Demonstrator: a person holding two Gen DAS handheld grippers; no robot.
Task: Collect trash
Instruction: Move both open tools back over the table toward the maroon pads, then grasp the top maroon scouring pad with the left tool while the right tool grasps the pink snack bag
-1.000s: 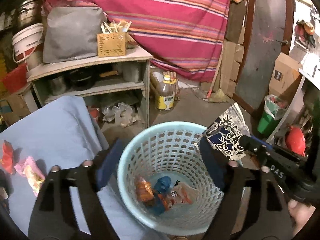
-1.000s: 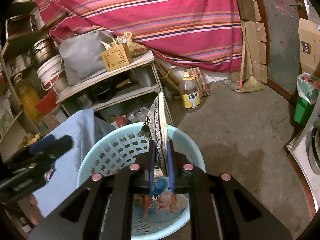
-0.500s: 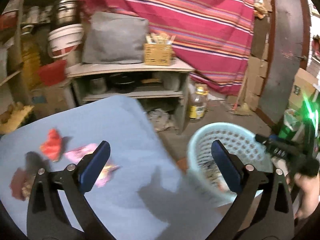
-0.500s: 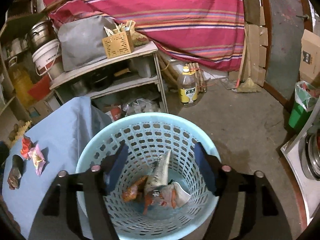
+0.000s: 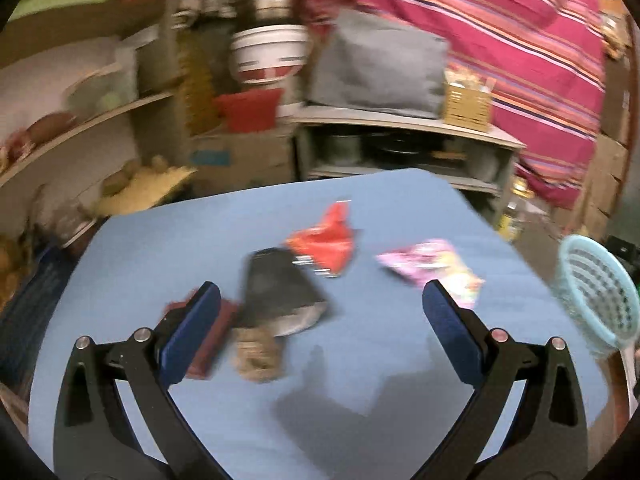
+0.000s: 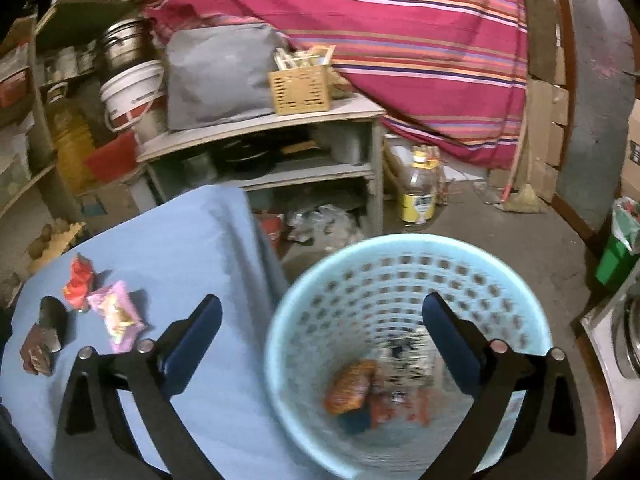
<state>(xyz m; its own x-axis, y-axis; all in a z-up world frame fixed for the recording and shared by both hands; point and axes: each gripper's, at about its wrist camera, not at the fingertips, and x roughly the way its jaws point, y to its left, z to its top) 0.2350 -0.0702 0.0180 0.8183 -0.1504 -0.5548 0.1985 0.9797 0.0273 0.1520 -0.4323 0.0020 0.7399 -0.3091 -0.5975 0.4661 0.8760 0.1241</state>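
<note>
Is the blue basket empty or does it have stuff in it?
Not empty. The blue basket has wrappers at the bottom, but it is nowhere near full.

Background, right wrist view: striped red cloth (image 6: 400,32) at 12 o'clock. Grey shelf unit (image 6: 280,152) centre, carrying grey bag (image 6: 220,72) and wicker box (image 6: 301,88). White bucket (image 6: 132,92) at 10 o'clock. Oil bottle (image 6: 419,190) on floor; green bin (image 6: 616,256) at 3 o'clock.

Pale-blue perforated basket (image 6: 408,256), pink wrapper (image 5: 432,270)
</note>
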